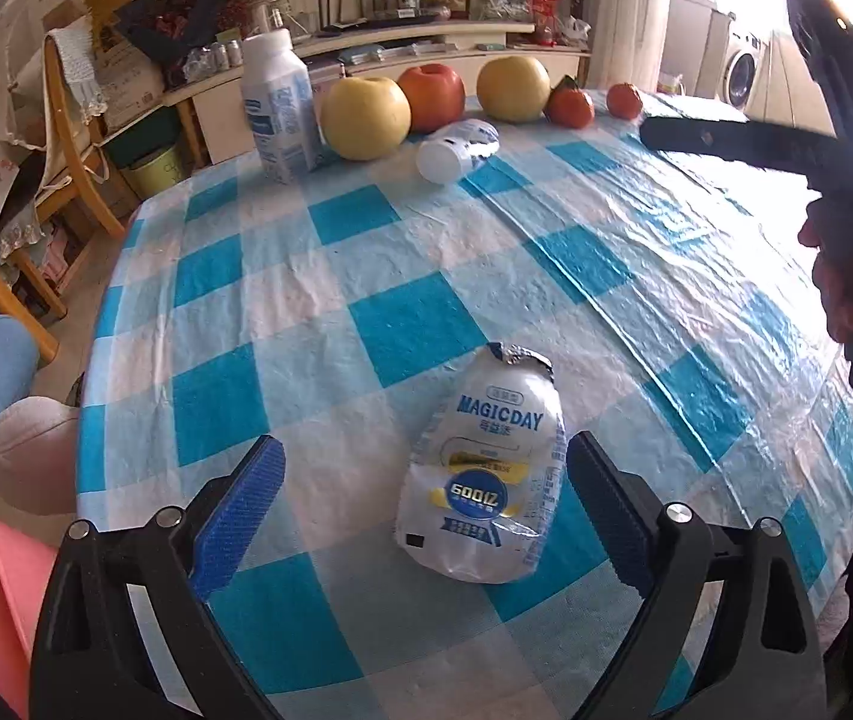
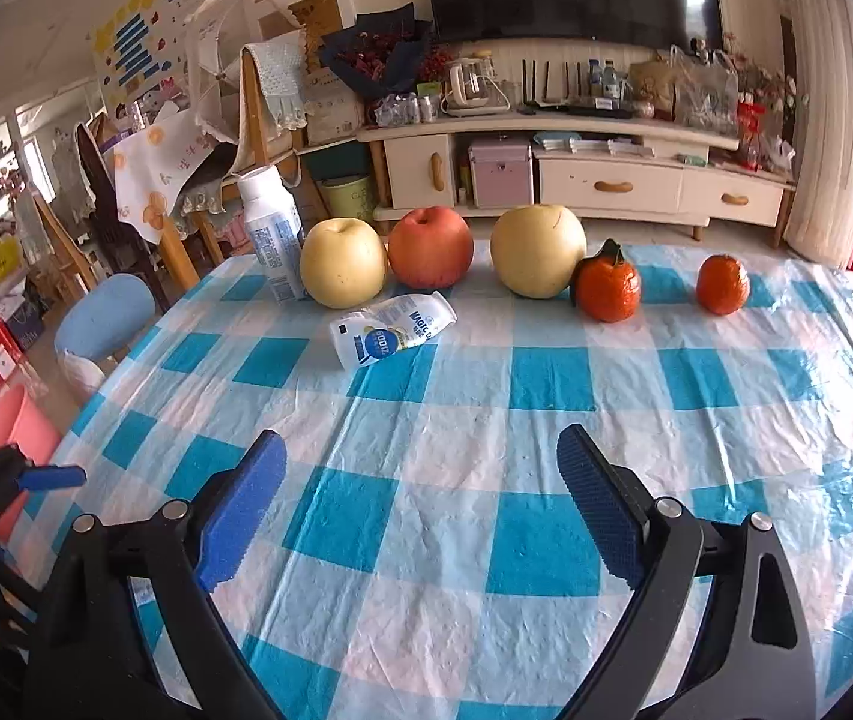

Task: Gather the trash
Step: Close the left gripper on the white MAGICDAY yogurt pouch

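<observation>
Three white drink bottles lie or stand on a round table covered with a blue-and-white checked cloth (image 1: 402, 324). Nearest the left gripper (image 1: 420, 504) is a crushed MAGICDAY bottle (image 1: 486, 480), lying flat with its torn foil mouth pointing away from the camera; it rests between the two blue finger pads (image 1: 240, 510), closer to the right-hand one, and neither pad touches it. The left gripper's jaws are spread wide and tilted down toward the cloth.

A second crushed bottle (image 2: 393, 327) lies on its side at the far part of the table, just in front of a row of fruit. An upright bottle (image 2: 270, 234) stands at the left end of that row, just beside a yellow apple (image 2: 342, 261). Continuing rightward in the right wrist view: a red apple (image 2: 429, 246), a second yellow apple (image 2: 537, 249), a tangerine with a leaf (image 2: 606, 288) and a second tangerine (image 2: 721, 282) set a little apart.

The right gripper (image 2: 420, 510) hovers over bare cloth with its jaws spread wide and nothing between them. In the left wrist view it appears at the right edge as a dark frame held by a hand (image 1: 840, 282).

Beyond the table edge on the left stands a pink bin (image 2: 12, 426), beside a blue stool (image 2: 105, 315). A television cabinet (image 2: 576, 174) fills the background.
</observation>
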